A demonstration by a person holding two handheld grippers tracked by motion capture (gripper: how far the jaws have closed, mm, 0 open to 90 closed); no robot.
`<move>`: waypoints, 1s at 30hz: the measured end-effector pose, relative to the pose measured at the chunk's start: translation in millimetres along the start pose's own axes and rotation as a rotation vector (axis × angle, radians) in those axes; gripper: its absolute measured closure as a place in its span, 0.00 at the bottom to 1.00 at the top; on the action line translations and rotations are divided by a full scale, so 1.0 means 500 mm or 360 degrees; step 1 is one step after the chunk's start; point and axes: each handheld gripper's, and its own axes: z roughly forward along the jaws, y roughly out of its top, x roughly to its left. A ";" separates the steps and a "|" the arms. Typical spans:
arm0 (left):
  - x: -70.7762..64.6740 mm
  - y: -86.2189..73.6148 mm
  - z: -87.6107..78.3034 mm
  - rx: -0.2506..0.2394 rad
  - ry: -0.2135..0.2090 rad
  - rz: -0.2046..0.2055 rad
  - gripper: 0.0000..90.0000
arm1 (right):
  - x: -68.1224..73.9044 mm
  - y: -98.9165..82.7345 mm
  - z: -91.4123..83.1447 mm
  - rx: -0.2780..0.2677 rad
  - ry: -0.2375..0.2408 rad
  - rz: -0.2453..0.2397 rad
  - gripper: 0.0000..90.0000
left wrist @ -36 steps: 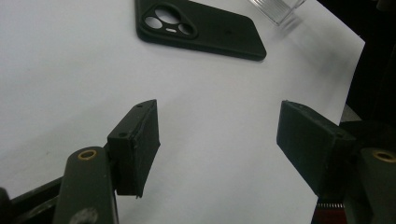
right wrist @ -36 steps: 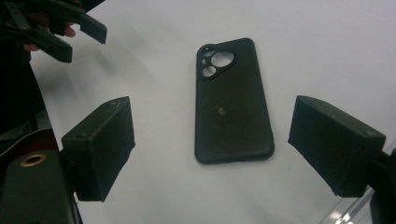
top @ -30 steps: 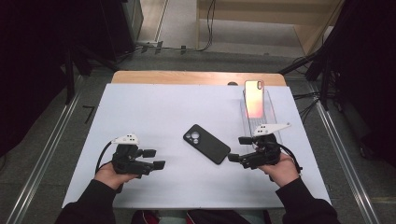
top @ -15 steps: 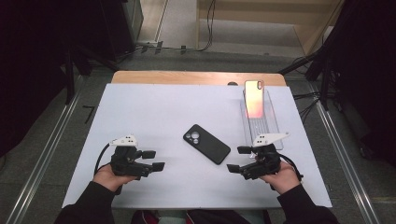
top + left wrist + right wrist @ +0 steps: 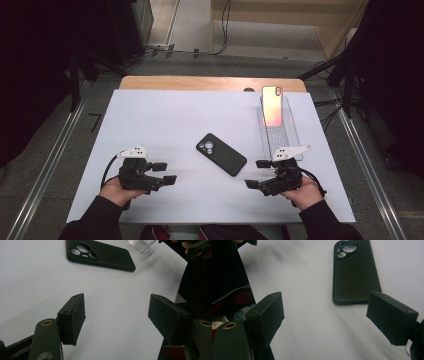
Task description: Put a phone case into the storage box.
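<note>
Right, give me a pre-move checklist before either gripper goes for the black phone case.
1. Left gripper empty with jaws apart: ok; the left gripper view shows bare table between them.
2. Right gripper empty with jaws apart: ok.
3. Black phone case lying flat, camera cutout up, free of both grippers: ok.
4. Path from each gripper to the case over the white table: ok, nothing lies between.
5. Phone resting on the clear stand, away from the case: ok.
6. Whether the case is empty or has a phone inside: cannot tell, its underside is hidden.
</note>
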 end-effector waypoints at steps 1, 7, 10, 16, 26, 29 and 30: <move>0.000 0.000 0.000 0.0000 0.0001 0.0000 0.33 | 0.000 0.002 0.000 -0.0001 -0.0001 0.0011 0.14; 0.000 -0.001 -0.001 -0.0002 0.0003 -0.0003 0.33 | -0.003 0.020 0.000 0.0005 -0.0017 0.0058 0.14; 0.000 -0.001 -0.001 -0.0004 0.0001 -0.0004 0.33 | -0.002 0.025 0.001 0.0009 -0.0032 0.0049 0.14; 0.001 -0.003 -0.003 -0.0007 0.0005 -0.0009 0.33 | 0.001 0.053 0.006 -0.0017 -0.0067 0.0041 0.14; 0.002 -0.004 -0.004 -0.0007 0.0010 -0.0013 0.33 | -0.008 0.106 0.040 -0.0056 -0.0096 0.0041 0.14; 0.001 -0.004 -0.004 -0.0002 0.0011 -0.0008 0.33 | -0.010 0.119 0.051 -0.0072 -0.0090 0.0048 0.14; 0.001 -0.004 -0.003 -0.0003 0.0010 -0.0010 0.33 | -0.013 0.128 0.058 -0.0083 -0.0078 0.0046 0.14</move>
